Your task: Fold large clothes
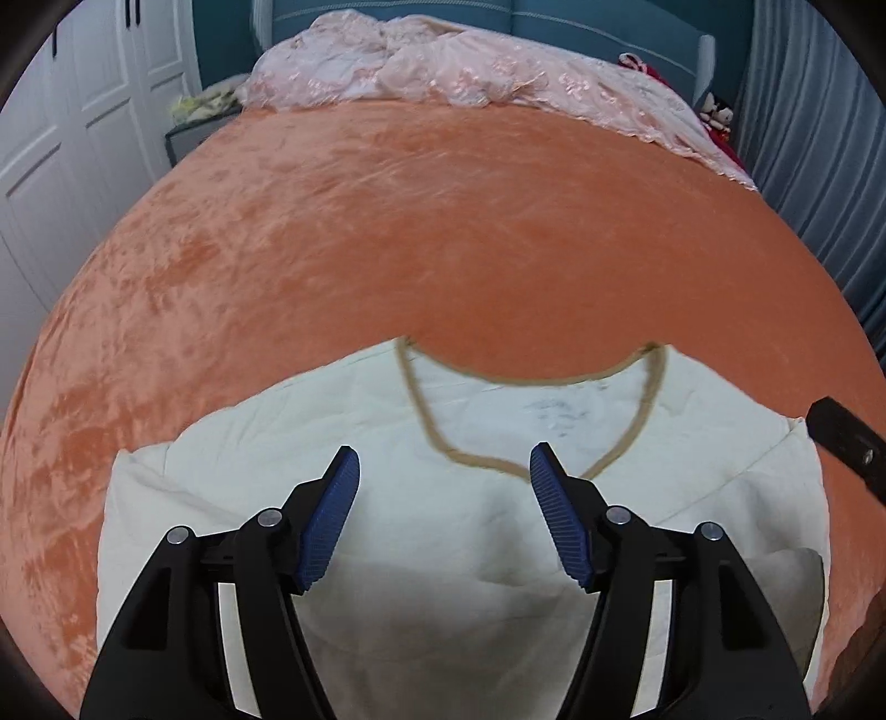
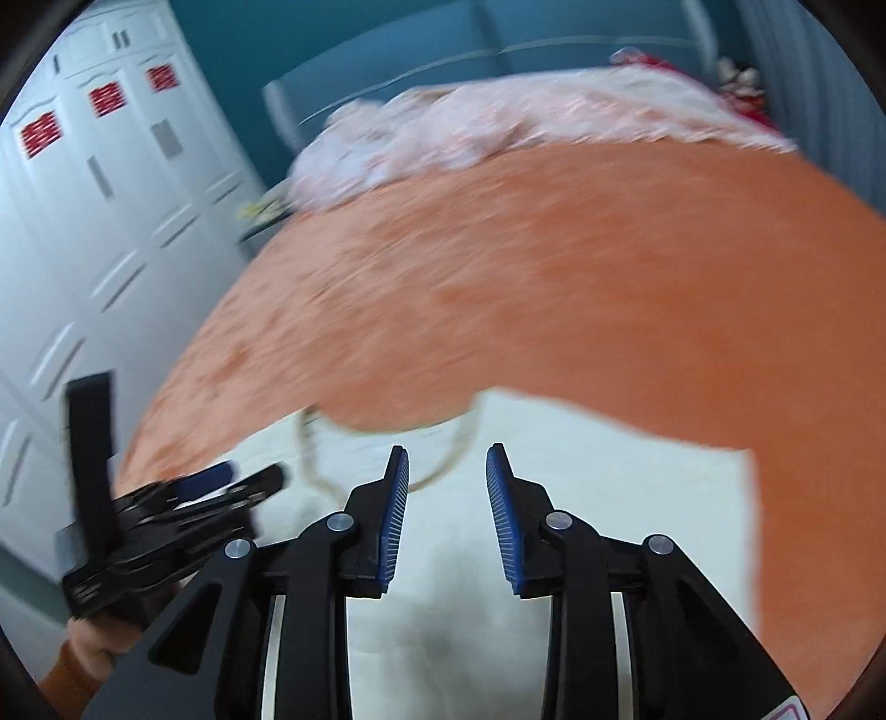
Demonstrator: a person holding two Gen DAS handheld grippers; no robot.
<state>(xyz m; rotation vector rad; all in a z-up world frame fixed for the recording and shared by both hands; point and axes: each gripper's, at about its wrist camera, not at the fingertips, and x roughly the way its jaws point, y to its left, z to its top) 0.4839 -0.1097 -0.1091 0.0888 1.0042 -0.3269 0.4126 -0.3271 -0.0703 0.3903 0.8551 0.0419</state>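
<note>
A cream-white garment (image 1: 470,531) with a tan V-neck trim (image 1: 443,443) lies flat on the orange bedspread (image 1: 387,221), near the front edge of the bed. My left gripper (image 1: 444,457) hovers over its chest, open and empty, blue pads wide apart. My right gripper (image 2: 447,457) is also open and empty above the garment (image 2: 581,498); this view is motion-blurred. The left gripper (image 2: 232,476) shows at the left of the right wrist view, and part of the right gripper (image 1: 847,437) at the right edge of the left wrist view.
A crumpled pink lace cover (image 1: 443,66) lies at the head of the bed against a teal headboard (image 1: 581,27). White wardrobe doors (image 1: 66,138) stand on the left, a nightstand (image 1: 188,133) beside them, grey-blue curtains (image 1: 819,166) on the right.
</note>
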